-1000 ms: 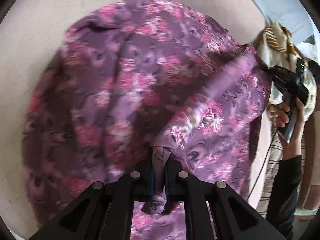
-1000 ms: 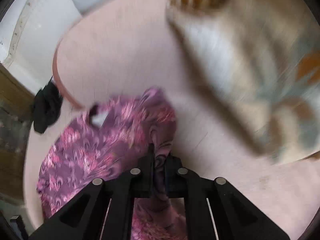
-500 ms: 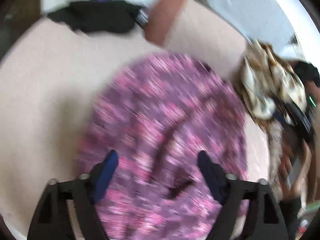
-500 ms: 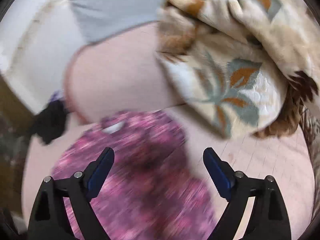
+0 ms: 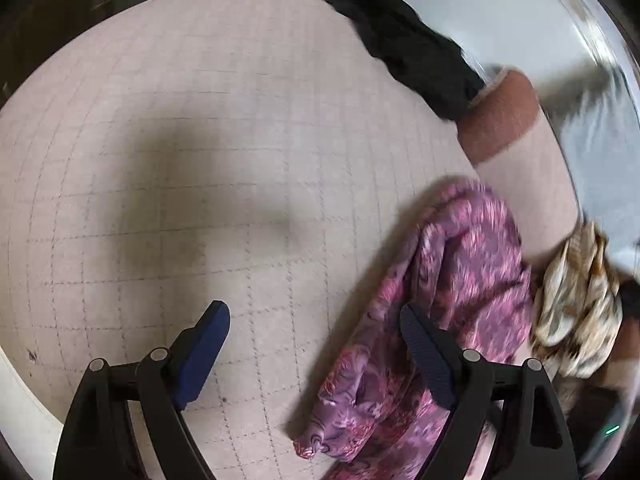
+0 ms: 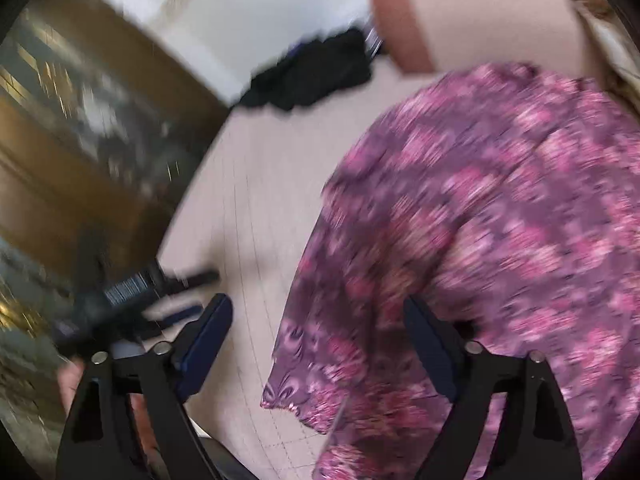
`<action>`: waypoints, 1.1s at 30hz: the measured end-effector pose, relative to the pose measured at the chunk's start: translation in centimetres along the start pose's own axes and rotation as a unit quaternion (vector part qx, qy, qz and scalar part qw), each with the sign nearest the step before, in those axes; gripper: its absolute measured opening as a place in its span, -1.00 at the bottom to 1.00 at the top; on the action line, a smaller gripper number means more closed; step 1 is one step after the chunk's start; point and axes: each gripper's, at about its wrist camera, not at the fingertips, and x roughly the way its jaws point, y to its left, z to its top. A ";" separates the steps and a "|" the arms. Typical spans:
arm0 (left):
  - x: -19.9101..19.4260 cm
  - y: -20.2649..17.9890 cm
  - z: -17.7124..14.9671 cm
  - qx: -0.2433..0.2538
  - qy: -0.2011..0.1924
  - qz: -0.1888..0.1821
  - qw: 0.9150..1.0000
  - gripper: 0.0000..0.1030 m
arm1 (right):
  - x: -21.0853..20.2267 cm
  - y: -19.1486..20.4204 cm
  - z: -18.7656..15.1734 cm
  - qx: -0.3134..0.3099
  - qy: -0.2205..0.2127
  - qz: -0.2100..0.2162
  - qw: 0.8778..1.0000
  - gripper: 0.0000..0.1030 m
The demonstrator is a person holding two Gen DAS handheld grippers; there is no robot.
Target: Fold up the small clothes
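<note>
left wrist view: a pale pink mat printed with a faint dotted grid (image 5: 208,152) fills most of the frame, a soft shadow lying across its middle. at its far edge a crumpled black cloth (image 5: 404,40) lies over the rim, and beside that a rust-brown band (image 5: 500,120) marks the edge of the mat. beyond is a blurred white and grey floor or wall. the purple garment with pink flower print (image 5: 452,300) lies bunched on the right part of the mat, and a cream and brown patterned cloth (image 5: 576,308) sits just beside it, further right. the left gripper (image 5: 316,356) has its two fingers spread wide apart and nothing between them; the blue-padded left finger (image 5: 200,356) hangs over bare mat, while the right finger sits in front of the garment's edge, and whether it touches the fabric i cannot tell.

right wrist view: heavily blurred. the same pink mat (image 6: 256,208) runs up the centre, with brown wooden furniture (image 6: 80,128) to the left and a white wall above it. the black cloth (image 6: 312,72) lies at the far end of the mat near the rust-brown band (image 6: 400,24). the purple flowered garment (image 6: 500,240) spreads over the whole right side. the right gripper (image 6: 318,356) is also wide apart and grips nothing; its right finger is against the garment in the picture, contact unclear. at the left, low down, the other black hand-held gripper (image 6: 132,296) shows over the mat's edge.
</note>
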 end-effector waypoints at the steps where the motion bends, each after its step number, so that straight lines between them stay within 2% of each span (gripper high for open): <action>1: -0.4 0.1 0.2 -0.002 -0.002 -0.003 1.000 0.75 | 1.8 0.7 -0.3 -0.007 0.020 -0.002 1.000 0.50; 2: -0.6 0.2 0.5 -0.002 -0.004 -0.005 1.000 0.75 | 3.4 1.2 -0.6 -0.013 0.037 -0.004 0.999 0.43; 6: -1.5 0.7 1.0 -0.004 -0.013 -0.010 1.000 0.75 | 9.8 3.5 -2.1 -0.044 0.101 -0.035 0.993 0.43; 8: -1.9 1.3 1.5 -0.010 -0.018 -0.008 1.000 0.75 | 13.0 4.3 -2.7 -0.049 0.133 -0.037 0.989 0.42; 10: -2.0 1.6 1.8 -0.017 -0.017 -0.010 1.000 0.74 | 15.0 5.3 -3.3 -0.077 0.139 -0.082 0.984 0.34; 11: -2.2 1.8 1.9 -0.021 -0.019 -0.013 1.000 0.74 | 15.5 6.4 -3.5 -0.110 0.130 -0.122 0.978 0.04; 12: -2.4 2.0 2.0 -0.023 -0.021 -0.015 0.999 0.74 | 15.7 7.3 -3.5 -0.137 0.123 -0.154 0.971 -0.62; 13: -2.7 2.2 2.1 -0.028 -0.026 -0.018 0.999 0.74 | 15.4 8.1 -3.4 -0.156 0.120 -0.166 0.966 -0.97; 15: -3.6 2.5 2.2 -0.039 -0.045 -0.018 0.998 0.75 | 13.9 8.4 -2.7 -0.148 0.102 -0.147 0.973 -0.96; 17: -4.1 2.6 2.1 -0.046 -0.058 -0.016 0.997 0.75 | 10.5 8.6 -1.5 -0.147 0.062 -0.123 0.980 -0.96; 20: -4.1 2.5 2.0 -0.046 -0.057 -0.021 0.997 0.75 | 5.6 8.6 0.8 -0.131 0.020 -0.055 0.990 -0.96; 22: -3.9 2.4 1.9 -0.045 -0.054 -0.024 0.997 0.75 | 2.6 8.7 2.8 -0.124 0.001 -0.016 0.992 -0.96; 26: -3.7 1.8 1.8 -0.036 -0.052 -0.026 0.998 0.75 | -2.6 8.2 6.9 -0.099 -0.029 0.020 0.994 -0.96; 28: -3.5 1.1 1.6 -0.025 -0.049 -0.027 0.998 0.75 | -4.2 7.2 8.9 -0.075 -0.031 0.045 0.996 -0.96; 30: -3.0 0.2 1.3 -0.007 -0.038 -0.030 0.999 0.75 | -6.1 6.2 9.6 -0.060 -0.038 0.056 0.996 -0.96; 33: -2.2 -1.5 0.6 0.025 -0.022 -0.034 0.999 0.75 | -10.5 2.8 8.6 -0.040 -0.066 0.060 0.995 -0.96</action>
